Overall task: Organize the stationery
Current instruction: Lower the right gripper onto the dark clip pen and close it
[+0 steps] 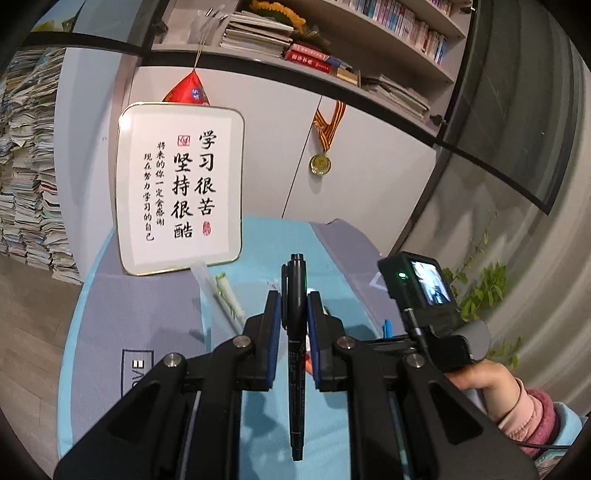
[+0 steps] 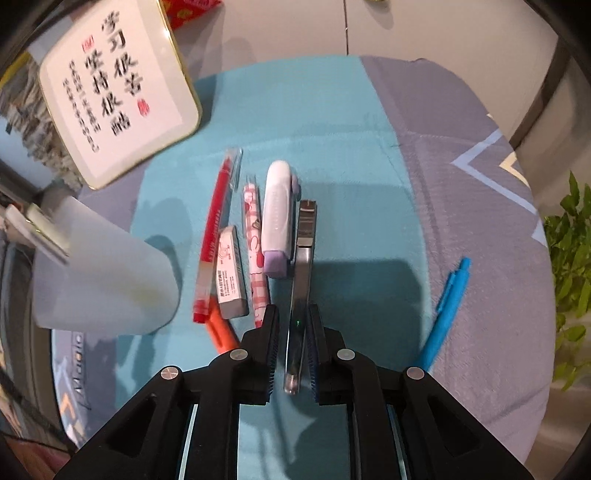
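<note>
We have a row laid on the bench. Left hand-held gripper clamps a marker; right hand-held gripper pinches, probably, a metal clip. A blue pen lies apart.

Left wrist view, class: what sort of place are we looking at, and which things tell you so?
Probably a home study corner. Shelves of books run overhead, tall stacks of papers fill one side, and a medal hangs on the cabinet beside a framed study motto on the cloth-covered desk.
</note>
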`<state>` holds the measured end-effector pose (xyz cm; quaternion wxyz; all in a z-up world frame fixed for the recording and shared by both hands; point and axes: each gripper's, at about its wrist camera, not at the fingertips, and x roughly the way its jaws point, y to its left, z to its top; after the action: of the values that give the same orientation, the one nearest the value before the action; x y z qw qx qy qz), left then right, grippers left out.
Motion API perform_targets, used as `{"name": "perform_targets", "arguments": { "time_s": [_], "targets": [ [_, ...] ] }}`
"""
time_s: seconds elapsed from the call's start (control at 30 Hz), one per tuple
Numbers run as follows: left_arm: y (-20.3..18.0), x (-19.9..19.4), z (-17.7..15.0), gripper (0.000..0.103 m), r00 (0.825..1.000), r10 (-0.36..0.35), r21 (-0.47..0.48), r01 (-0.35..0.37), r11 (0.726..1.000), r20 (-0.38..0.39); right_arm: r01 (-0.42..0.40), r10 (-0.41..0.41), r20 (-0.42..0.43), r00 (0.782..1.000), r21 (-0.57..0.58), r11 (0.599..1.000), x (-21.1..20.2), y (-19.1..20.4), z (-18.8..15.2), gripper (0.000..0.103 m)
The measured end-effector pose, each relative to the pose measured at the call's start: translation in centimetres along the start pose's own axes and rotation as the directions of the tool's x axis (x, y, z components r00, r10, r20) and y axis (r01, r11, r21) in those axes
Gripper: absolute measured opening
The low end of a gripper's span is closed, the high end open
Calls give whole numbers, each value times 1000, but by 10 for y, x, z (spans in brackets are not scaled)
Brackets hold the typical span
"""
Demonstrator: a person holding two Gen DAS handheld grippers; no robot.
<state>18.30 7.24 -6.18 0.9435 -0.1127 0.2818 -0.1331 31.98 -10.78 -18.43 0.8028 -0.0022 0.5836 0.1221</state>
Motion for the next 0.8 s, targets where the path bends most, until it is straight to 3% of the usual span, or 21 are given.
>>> {"name": "perform_targets", "arguments": {
  "time_s": [0.13,0.23,0.67,0.8],
  "targets": [
    [0,0,1,12,1000,0,-2,0,1000,0,48,-47,22,999,-28,998,5,5,1,14],
    [-2,-2,2,12,1000,4,9,-4,1000,7,59,-57,34,998,-47,997,5,6,-2,6],
    [-8,3,-4,12,1000,-22,-4,22,1000,-18,-16,18,32,999,-53,998,-30,-25,-42,5],
    [-8,-2,-5,12,1000,-14,5,14,1000,-11,-64,62,-27,998,-77,995,-25,-23,-50,5]
  ]
}}
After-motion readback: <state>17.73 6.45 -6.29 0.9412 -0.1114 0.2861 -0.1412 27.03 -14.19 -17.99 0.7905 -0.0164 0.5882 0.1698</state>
